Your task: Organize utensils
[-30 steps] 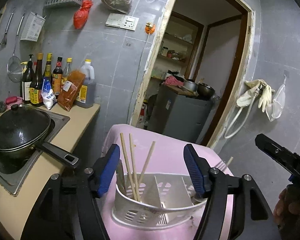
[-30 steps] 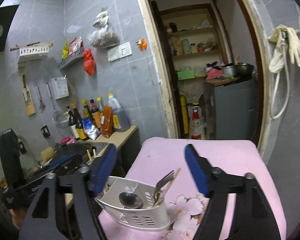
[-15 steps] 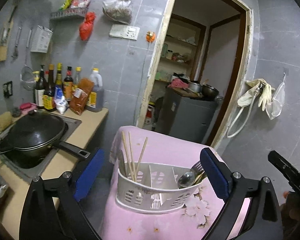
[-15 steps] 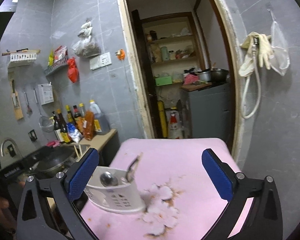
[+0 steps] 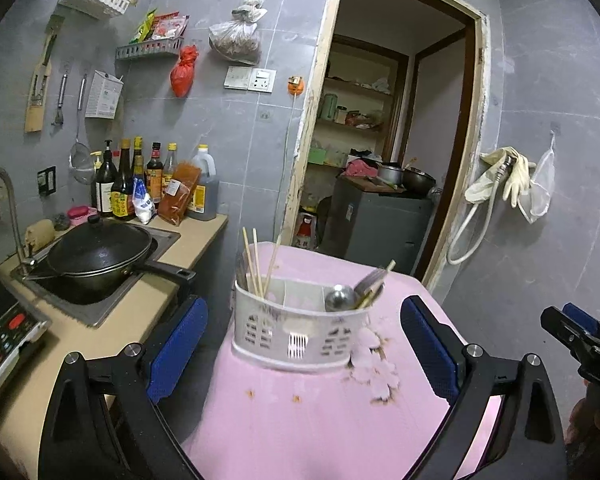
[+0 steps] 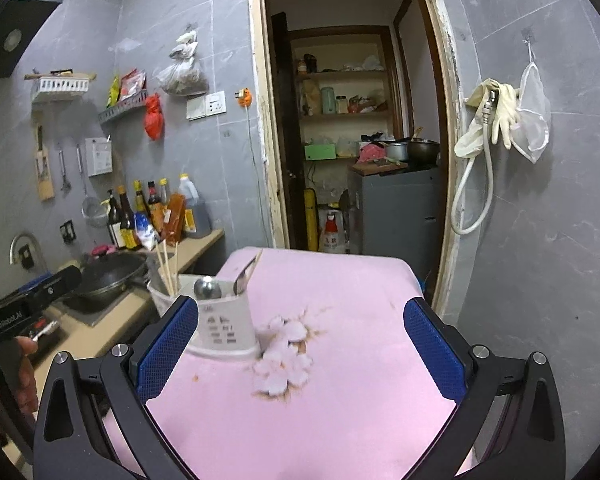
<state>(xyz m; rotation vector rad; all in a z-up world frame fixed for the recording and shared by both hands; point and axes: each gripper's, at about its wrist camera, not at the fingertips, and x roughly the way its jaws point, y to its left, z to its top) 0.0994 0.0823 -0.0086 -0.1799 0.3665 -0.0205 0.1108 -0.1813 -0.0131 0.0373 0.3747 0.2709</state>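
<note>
A white slotted utensil caddy [image 5: 296,328] stands on the pink table [image 5: 308,420]. Wooden chopsticks [image 5: 256,264] stand in its left compartment. A metal spoon [image 5: 339,298] and a fork with more chopsticks [image 5: 374,280] lean in its right compartment. My left gripper [image 5: 304,344] is open and empty, its blue pads either side of the caddy and nearer to me. My right gripper [image 6: 300,344] is open and empty; the caddy [image 6: 224,324] sits just beyond its left pad [image 6: 168,348]. The right gripper also shows in the left wrist view [image 5: 580,340].
A counter [image 5: 100,320] on the left holds a black wok [image 5: 100,252], a sink tap [image 5: 4,208], bottles [image 5: 140,188] and an induction cooker [image 5: 4,336]. A doorway [image 6: 360,140] lies behind the table. Gloves and a hose [image 6: 488,120] hang on the right wall.
Both grippers have opened wide and drawn back from the caddy, which now stands alone on the table. The view has widened to show more of the counter.
</note>
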